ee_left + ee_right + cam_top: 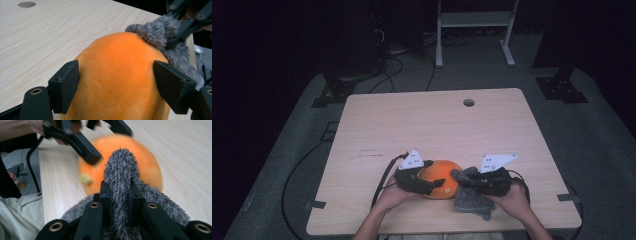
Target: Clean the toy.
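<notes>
At the near edge of the table [362,125], the right gripper [119,195] is clamped on a fold of the grey furry cloth [120,170], pinching it so that the fold stands up against the orange plush ball [147,162]; this grip appears intended to keep the cloth under control at the ball's side. Just beyond, the left gripper [116,83] straddles the ball with its jaws parted, pads beside the plush without visibly pressing it, apparently steadying or releasing the ball, which rests on the table between both grippers.
</notes>
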